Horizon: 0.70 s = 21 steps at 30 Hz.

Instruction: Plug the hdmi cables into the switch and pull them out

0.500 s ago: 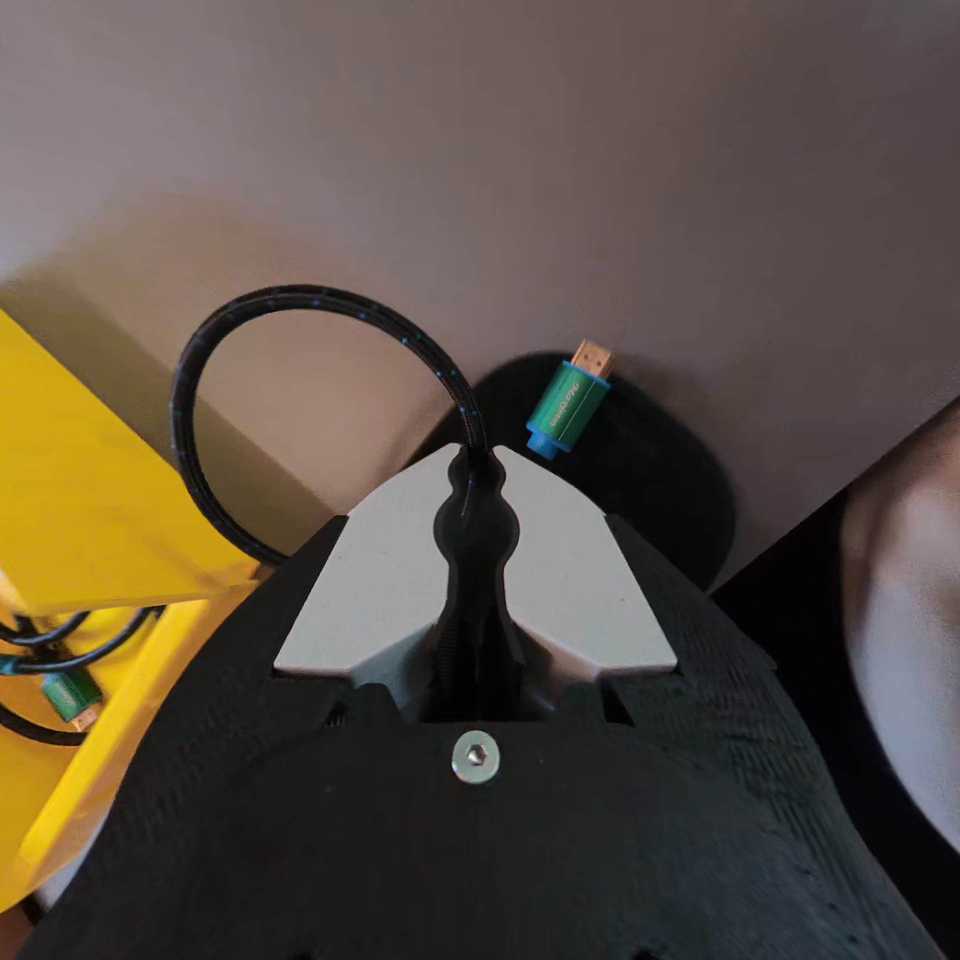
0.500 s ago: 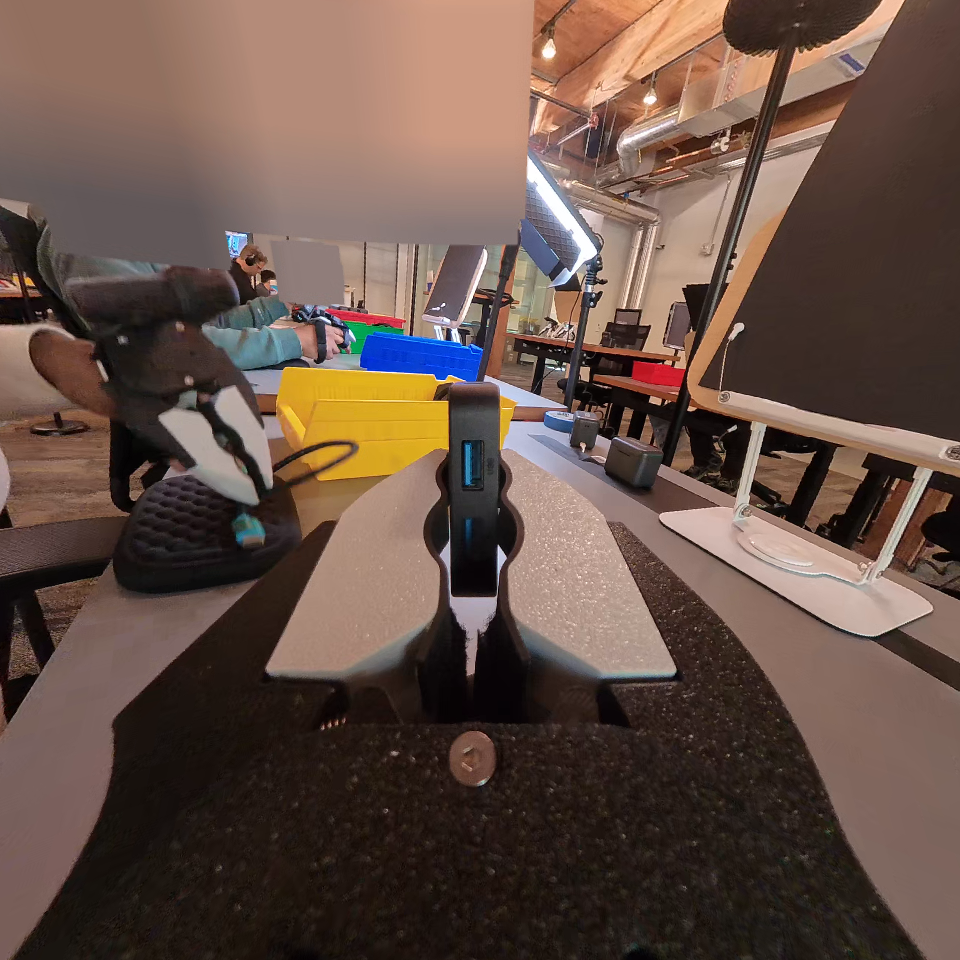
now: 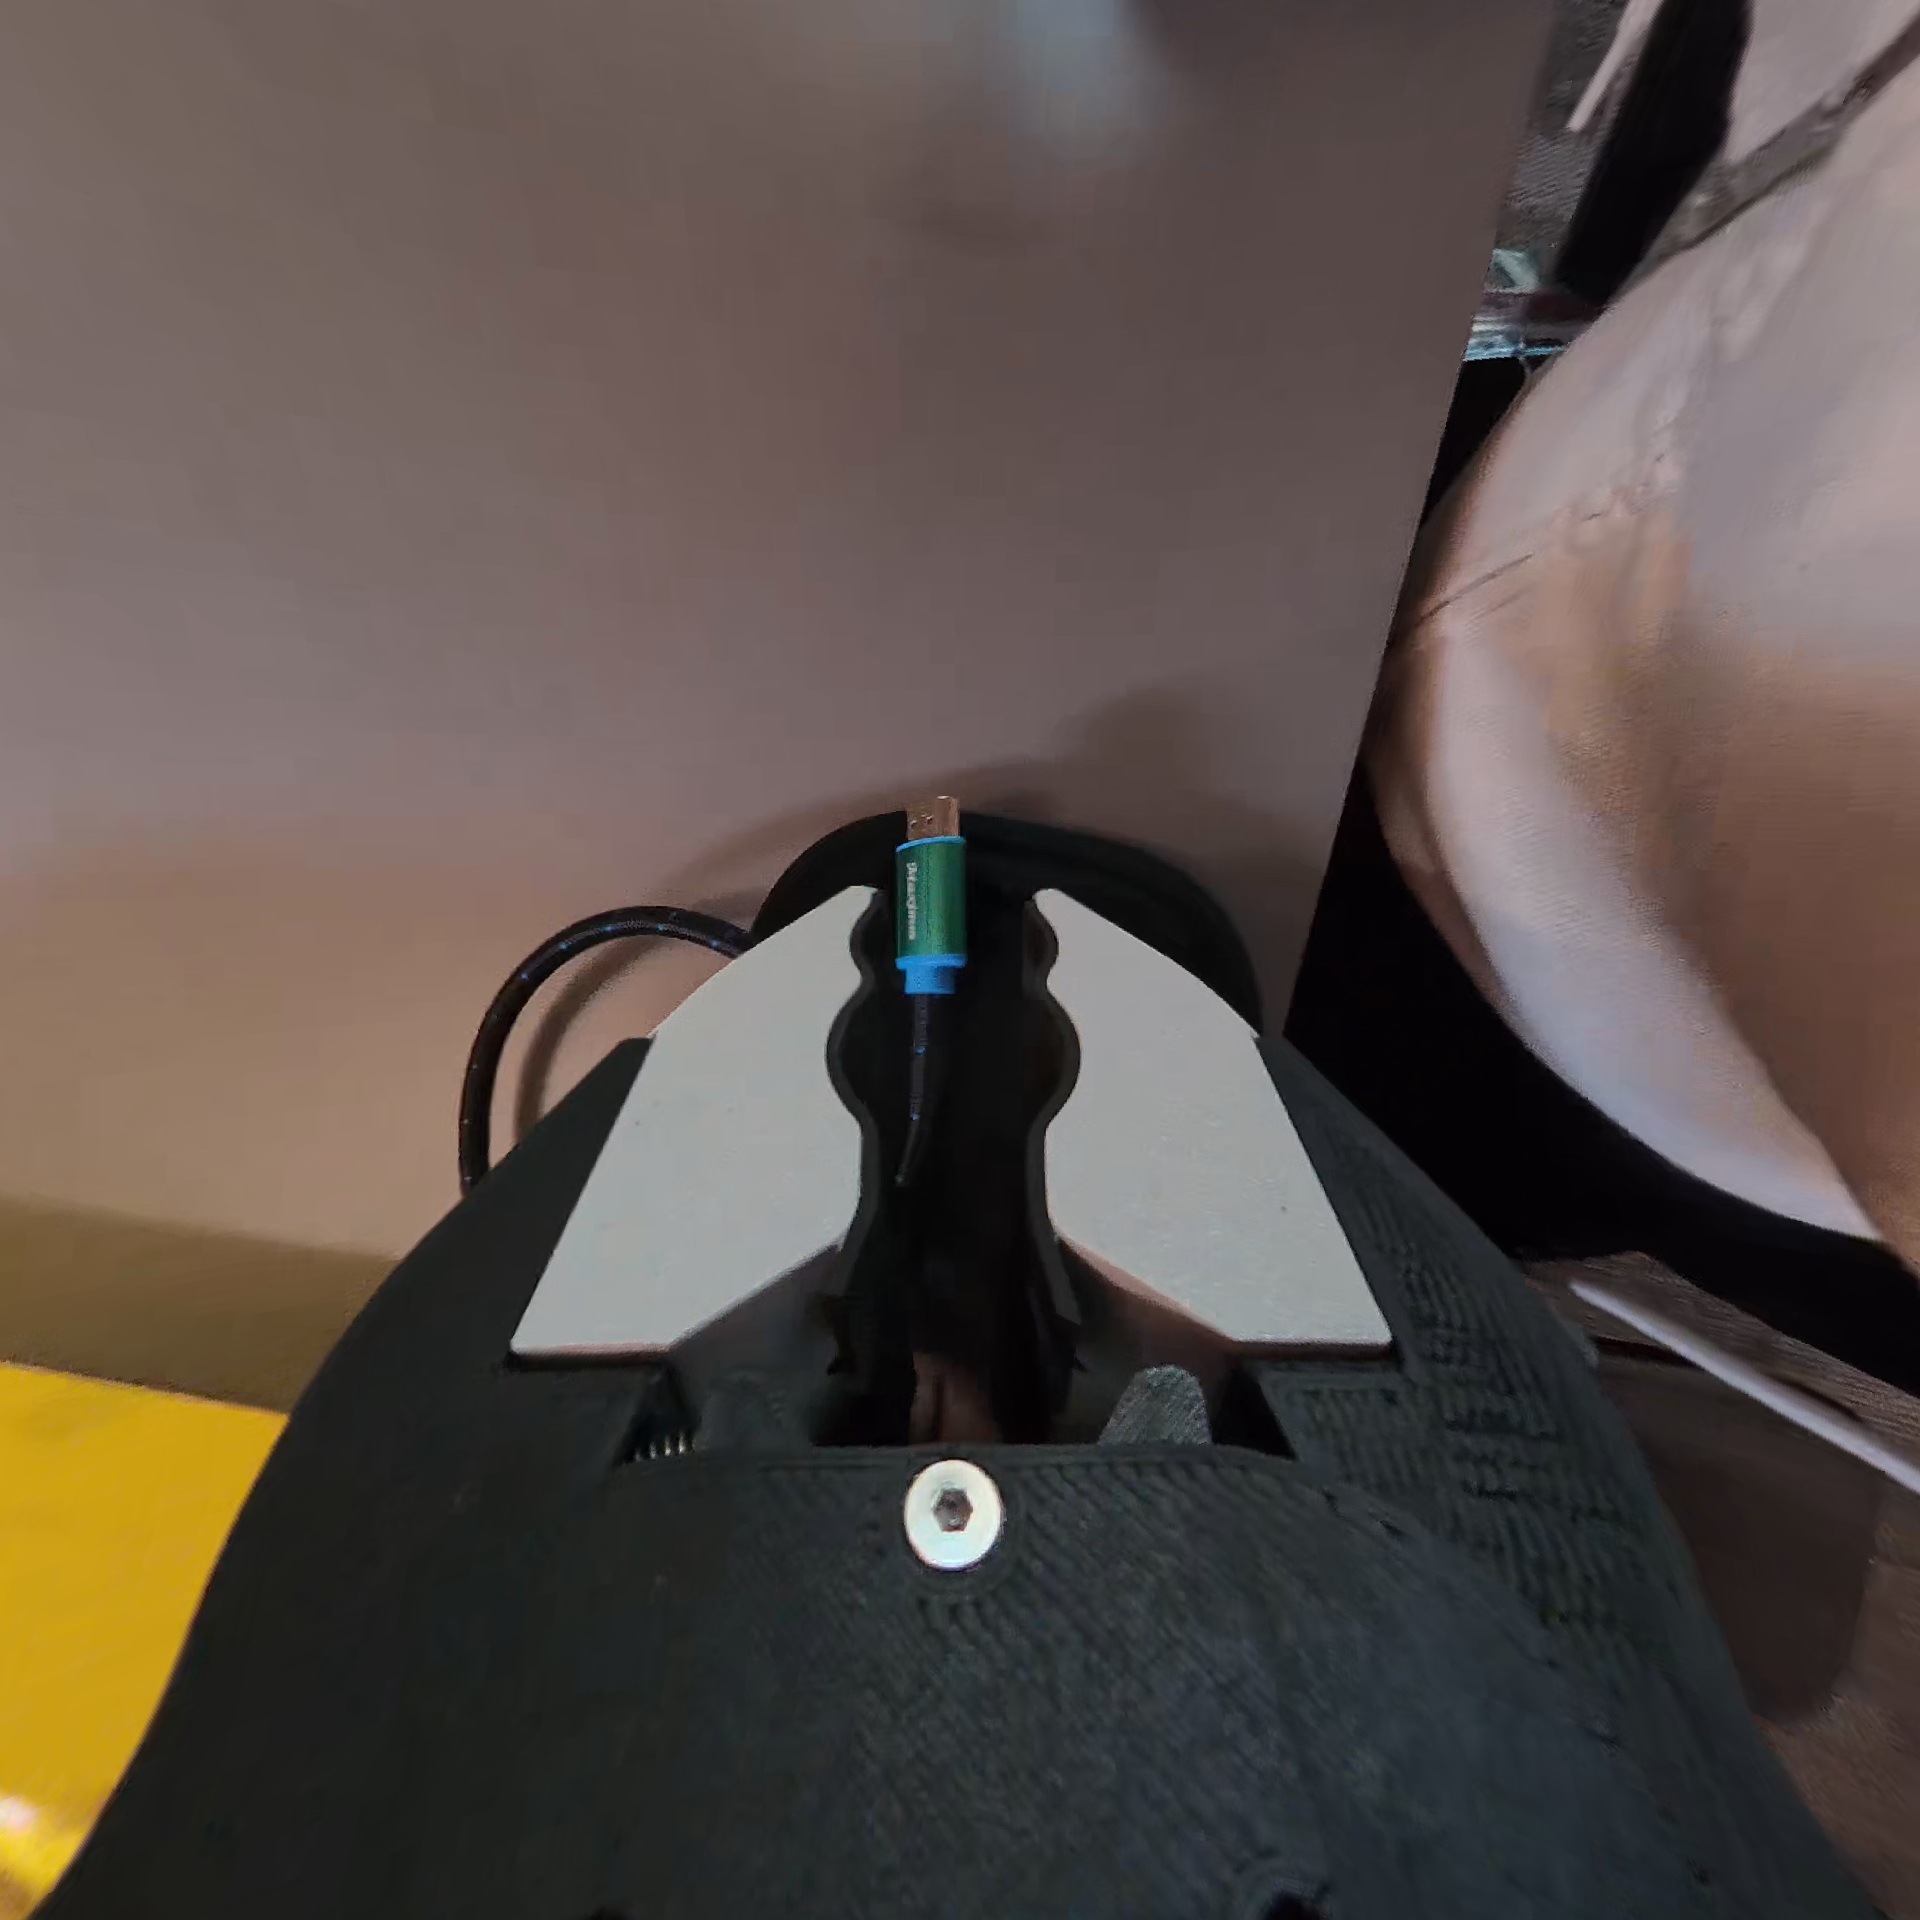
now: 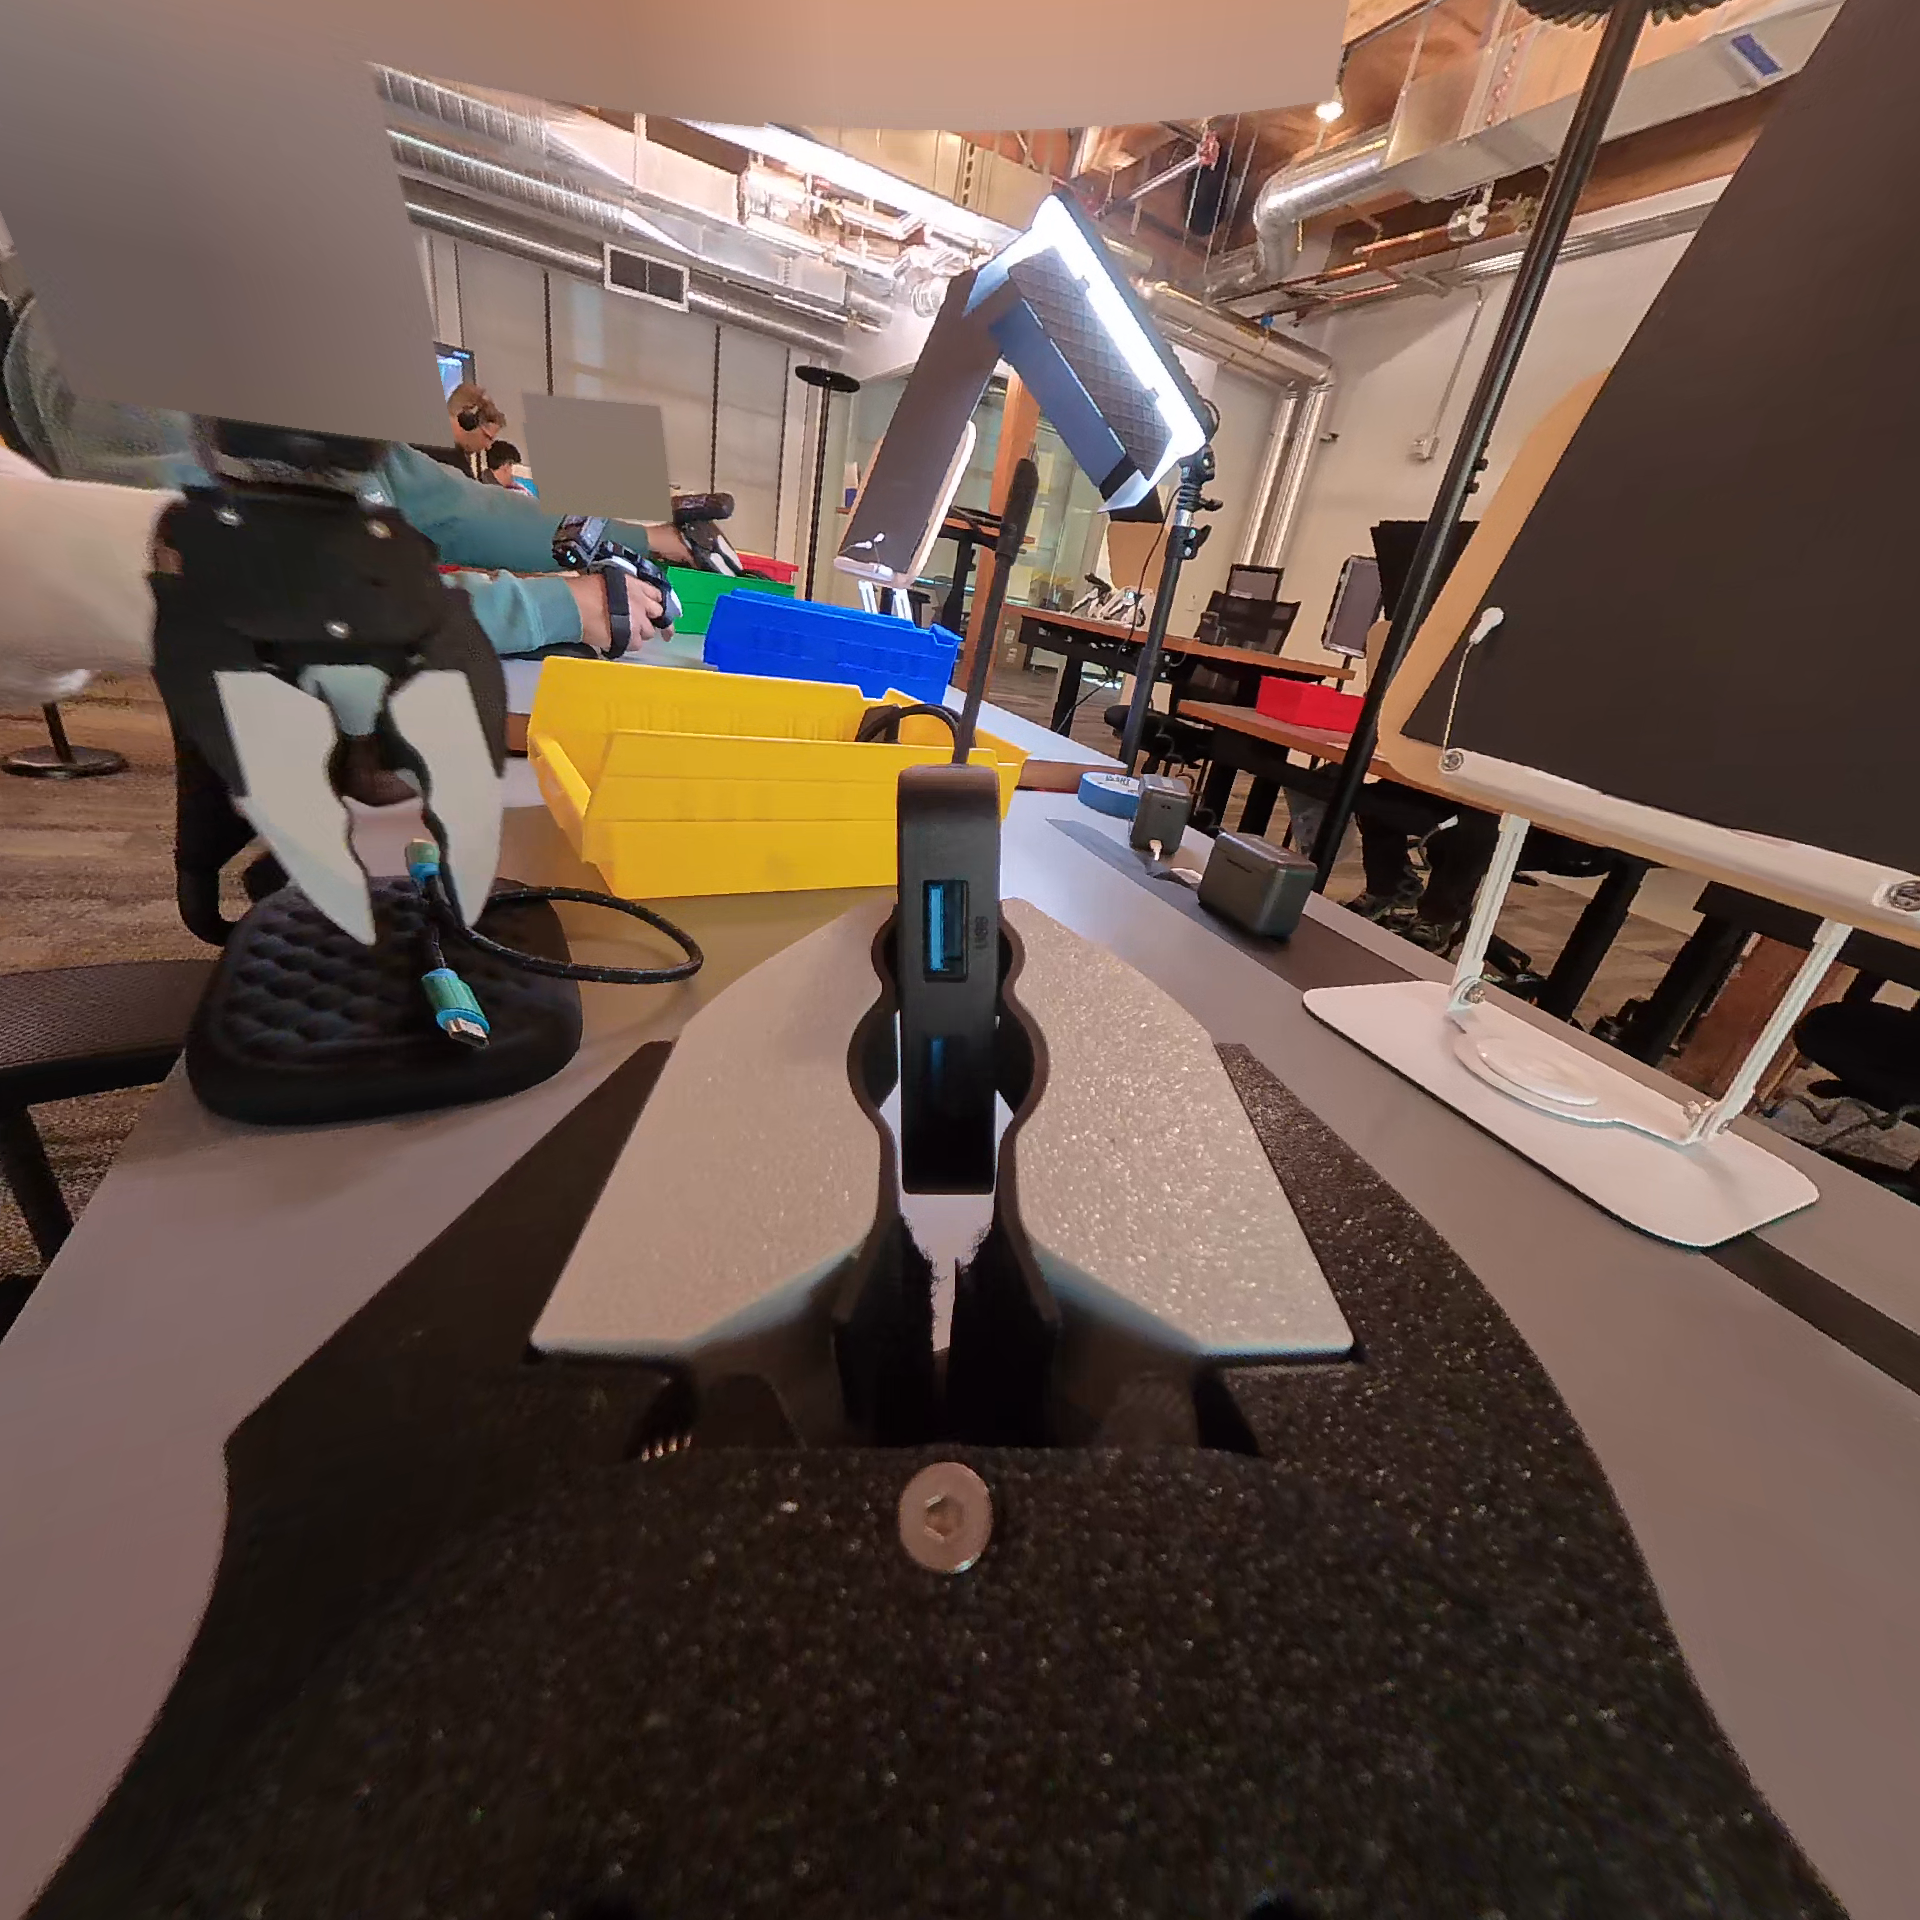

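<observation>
My left gripper is open above a black padded mat on the table. A green HDMI plug with a blue collar lies between its fingertips, untouched. The braided black cable loops off to the left. In the right wrist view the left gripper hangs open over the mat, and the cable's two green plugs rest there. My right gripper is shut on the black switch, held upright with a blue port facing me.
A yellow bin holding cables stands behind the mat, and a blue bin farther back. A white stand with a black board is at the right. Small grey boxes and a tape roll sit nearby. Another person's arms work at the far left.
My left gripper was shut on the cable and has opened, letting it go. It turned, so the green plug now lies between its fingers. The right gripper still holds the switch.
</observation>
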Motion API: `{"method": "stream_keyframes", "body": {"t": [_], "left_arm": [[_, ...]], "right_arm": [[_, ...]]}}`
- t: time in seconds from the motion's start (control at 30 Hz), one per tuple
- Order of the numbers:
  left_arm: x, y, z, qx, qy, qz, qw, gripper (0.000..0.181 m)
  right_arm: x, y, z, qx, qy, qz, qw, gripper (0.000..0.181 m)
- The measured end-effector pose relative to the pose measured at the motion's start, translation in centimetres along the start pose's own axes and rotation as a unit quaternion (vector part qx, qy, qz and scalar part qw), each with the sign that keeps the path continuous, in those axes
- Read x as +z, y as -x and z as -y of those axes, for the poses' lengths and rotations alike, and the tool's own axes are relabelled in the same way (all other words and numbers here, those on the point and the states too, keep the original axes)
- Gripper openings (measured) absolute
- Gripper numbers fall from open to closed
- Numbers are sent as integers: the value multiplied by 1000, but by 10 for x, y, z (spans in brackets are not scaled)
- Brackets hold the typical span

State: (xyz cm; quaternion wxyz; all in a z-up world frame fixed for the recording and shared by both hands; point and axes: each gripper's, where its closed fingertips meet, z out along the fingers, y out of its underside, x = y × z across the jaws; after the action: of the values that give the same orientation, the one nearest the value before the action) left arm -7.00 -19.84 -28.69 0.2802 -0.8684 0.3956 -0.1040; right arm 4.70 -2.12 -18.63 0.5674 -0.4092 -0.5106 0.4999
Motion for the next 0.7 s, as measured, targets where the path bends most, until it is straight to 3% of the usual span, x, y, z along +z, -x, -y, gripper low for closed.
{"method": "stream_keyframes", "body": {"t": [0.1, 0.17, 0.27, 0.43, 0.5, 0.6, 0.7], "left_arm": [[12, 4, -16, -42, 35, -63, 997, 19], [21, 4, -30, -33, 74, -71, 994, 17], [25, 3, -32, -44, 70, -70, 994, 16], [24, 5, -31, -44, 67, -46, 996, 13], [20, 15, -27, -24, 83, 7, 996, 13], [4, 49, -9, 31, 109, 154, 982, 10], [-2, 63, 29, 69, 88, 237, 965, 10]], "right_arm": [[-1, -1, 2, -3, -4, -4, 1000, 13], [-3, -2, 2, -4, -4, -8, 1000, 13], [-3, -4, 1, -2, -3, -12, 1000, 13], [2, 1, -7, -31, 29, -6, 999, 13], [6, 2, -18, -88, 82, -18, 993, 13], [13, -3, -42, -227, 204, -68, 950, 14], [23, -7, -55, -406, 296, -115, 857, 14]]}}
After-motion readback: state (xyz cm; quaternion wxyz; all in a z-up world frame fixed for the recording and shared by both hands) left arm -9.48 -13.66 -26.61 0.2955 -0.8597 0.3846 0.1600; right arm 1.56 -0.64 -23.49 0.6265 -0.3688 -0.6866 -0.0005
